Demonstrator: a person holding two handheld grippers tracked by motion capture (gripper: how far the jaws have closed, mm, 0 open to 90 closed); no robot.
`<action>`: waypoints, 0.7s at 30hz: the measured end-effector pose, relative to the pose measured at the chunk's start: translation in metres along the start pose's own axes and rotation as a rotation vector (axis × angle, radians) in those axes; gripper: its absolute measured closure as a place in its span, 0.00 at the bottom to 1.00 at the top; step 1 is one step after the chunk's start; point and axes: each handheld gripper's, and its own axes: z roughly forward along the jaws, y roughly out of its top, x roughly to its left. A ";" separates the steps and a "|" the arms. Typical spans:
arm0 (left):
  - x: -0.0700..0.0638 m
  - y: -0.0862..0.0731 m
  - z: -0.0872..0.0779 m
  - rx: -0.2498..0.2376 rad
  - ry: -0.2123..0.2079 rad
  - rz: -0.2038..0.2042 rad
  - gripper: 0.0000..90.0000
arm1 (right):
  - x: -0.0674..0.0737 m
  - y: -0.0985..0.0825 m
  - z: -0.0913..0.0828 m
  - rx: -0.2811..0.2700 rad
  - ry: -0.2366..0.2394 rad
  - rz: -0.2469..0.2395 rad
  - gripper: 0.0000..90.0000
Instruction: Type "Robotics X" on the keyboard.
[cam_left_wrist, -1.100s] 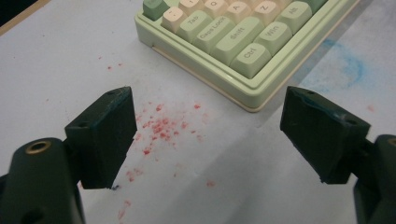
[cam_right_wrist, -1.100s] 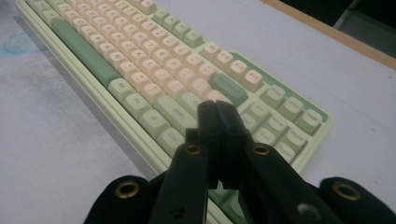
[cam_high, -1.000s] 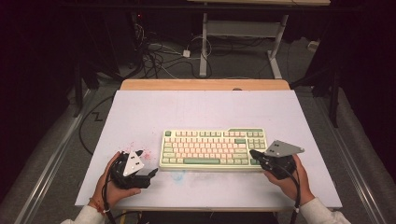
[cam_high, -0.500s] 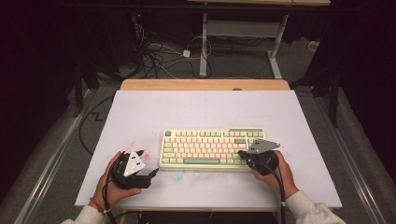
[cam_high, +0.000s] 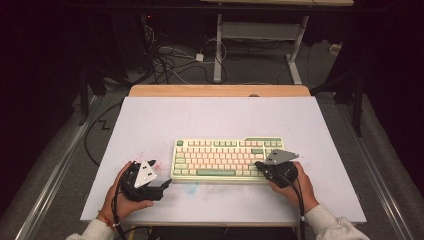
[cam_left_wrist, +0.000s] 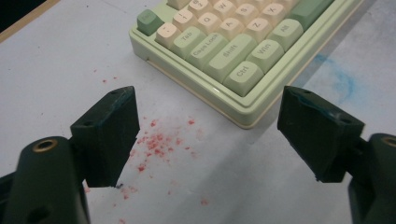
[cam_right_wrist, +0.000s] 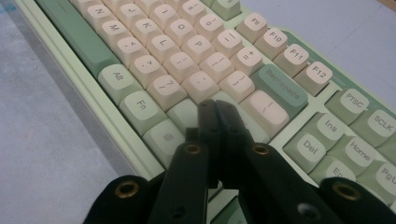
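Observation:
A pale green keyboard (cam_high: 227, 159) with cream and green keys lies on the white table top (cam_high: 220, 120), near its front. My right gripper (cam_high: 258, 165) is shut with nothing between its jaws. Its tips sit over the keyboard's right end. In the right gripper view the closed tips (cam_right_wrist: 217, 109) hover just above the keys (cam_right_wrist: 187, 56) near Shift and Enter; whether they touch I cannot tell. My left gripper (cam_high: 167, 183) rests in the hand left of the keyboard, open and empty. In the left gripper view it (cam_left_wrist: 215, 135) points at the keyboard's Ctrl corner (cam_left_wrist: 243, 77).
Red specks (cam_left_wrist: 159, 144) and a blue smudge (cam_left_wrist: 336, 77) mark the table top by the keyboard's front left corner. A wooden strip (cam_high: 220, 90) runs along the back edge. Beyond it, cables (cam_high: 175, 60) and a desk frame (cam_high: 260, 35) stand on the dark floor.
My right gripper has moved left and down from beside the keyboard onto its right end, still shut. The left gripper has kept still.

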 end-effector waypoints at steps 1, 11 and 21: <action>0.001 0.001 -0.001 -0.002 -0.003 -0.004 0.24 | 0.000 0.000 0.000 0.000 -0.002 -0.001 1.00; 0.011 0.016 -0.001 -0.016 -0.071 -0.074 0.79 | 0.001 -0.001 0.000 -0.003 -0.008 -0.007 1.00; 0.010 0.041 0.013 0.018 -0.114 -0.023 0.97 | 0.002 -0.001 0.000 -0.003 -0.012 -0.013 1.00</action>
